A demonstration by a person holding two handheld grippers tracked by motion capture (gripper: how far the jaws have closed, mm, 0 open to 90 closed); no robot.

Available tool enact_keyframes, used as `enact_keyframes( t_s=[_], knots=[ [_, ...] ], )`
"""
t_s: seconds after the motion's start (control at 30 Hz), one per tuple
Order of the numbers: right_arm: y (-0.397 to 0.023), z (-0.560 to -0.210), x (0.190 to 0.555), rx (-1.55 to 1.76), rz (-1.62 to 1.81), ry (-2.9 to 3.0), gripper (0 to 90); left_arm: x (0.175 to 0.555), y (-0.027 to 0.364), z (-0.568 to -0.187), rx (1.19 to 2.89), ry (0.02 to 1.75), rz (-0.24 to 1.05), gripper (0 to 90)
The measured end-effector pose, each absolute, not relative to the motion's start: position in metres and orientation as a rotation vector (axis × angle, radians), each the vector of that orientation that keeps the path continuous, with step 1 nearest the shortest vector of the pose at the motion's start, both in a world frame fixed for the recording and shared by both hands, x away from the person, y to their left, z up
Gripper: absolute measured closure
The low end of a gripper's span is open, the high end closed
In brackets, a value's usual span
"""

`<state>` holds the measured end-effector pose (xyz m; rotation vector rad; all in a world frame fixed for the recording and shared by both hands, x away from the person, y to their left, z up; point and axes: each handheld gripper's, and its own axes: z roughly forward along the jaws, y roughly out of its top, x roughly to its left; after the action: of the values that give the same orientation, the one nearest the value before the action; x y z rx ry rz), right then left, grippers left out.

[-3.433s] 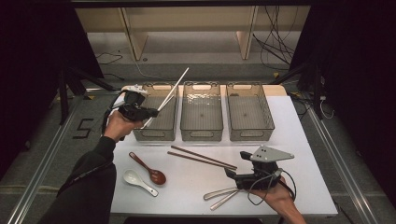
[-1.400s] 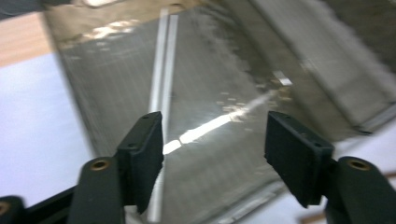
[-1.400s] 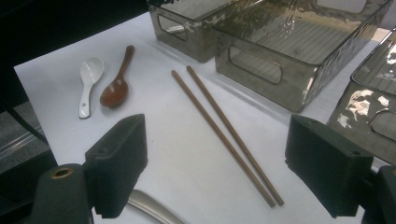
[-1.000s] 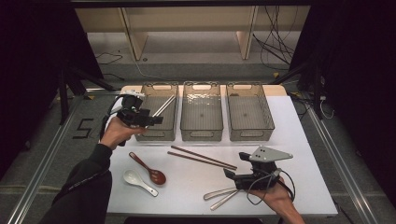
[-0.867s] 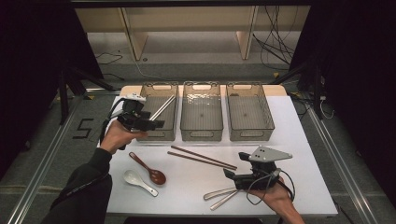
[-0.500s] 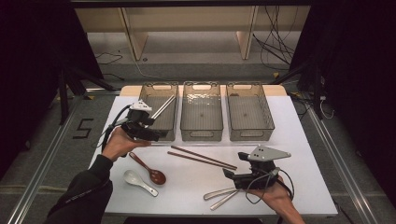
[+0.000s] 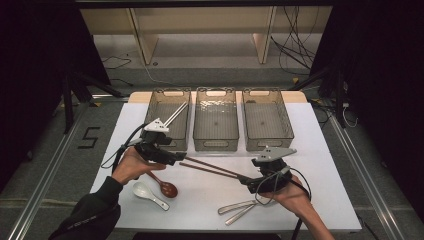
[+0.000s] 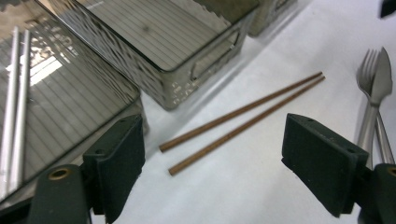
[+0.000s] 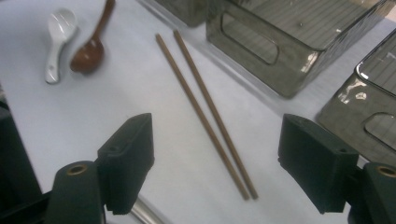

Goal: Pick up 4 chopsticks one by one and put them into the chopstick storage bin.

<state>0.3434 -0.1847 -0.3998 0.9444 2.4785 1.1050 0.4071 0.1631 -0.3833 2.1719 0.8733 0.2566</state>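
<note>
After the left tool (image 7: 172, 159) left the silver chopsticks (image 7: 175, 114) binned, both tools, jaws apart, flanked the brown chopsticks (image 7: 212, 168); the right tool (image 7: 245, 180) had just narrowed slightly.

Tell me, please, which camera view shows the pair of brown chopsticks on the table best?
The right gripper view: the brown chopsticks lie whole and uncovered on the white table, between its open jaws. The left gripper view also shows them whole, but farther off. In the high view they are thin, and both grippers cover their ends.
</note>
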Motion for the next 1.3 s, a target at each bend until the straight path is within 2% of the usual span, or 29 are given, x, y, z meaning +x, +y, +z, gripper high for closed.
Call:
enact_keyframes(
  t_s=[0.4, 0.63, 0.8, 1.3],
  knots=[
    [-0.173, -0.417, 0.384, 0.901, 0.820, 2.643, 43.2, 0.387, 0.163, -0.395, 2.187, 0.844, 0.238, 20.0],
    [-0.162, -0.428, 0.399, 0.825, 0.689, 2.721, 48.9, 0.379, 0.164, -0.398, 2.203, 0.826, 0.249, 19.7],
    [-0.158, -0.437, 0.407, 0.803, 0.618, 2.768, 51.1, 0.378, 0.167, -0.398, 2.199, 0.830, 0.248, 19.6],
    [-0.149, -0.447, 0.416, 0.709, 0.511, 2.849, 66.5, 0.373, 0.173, -0.399, 2.185, 0.845, 0.243, 19.2]
  ],
)
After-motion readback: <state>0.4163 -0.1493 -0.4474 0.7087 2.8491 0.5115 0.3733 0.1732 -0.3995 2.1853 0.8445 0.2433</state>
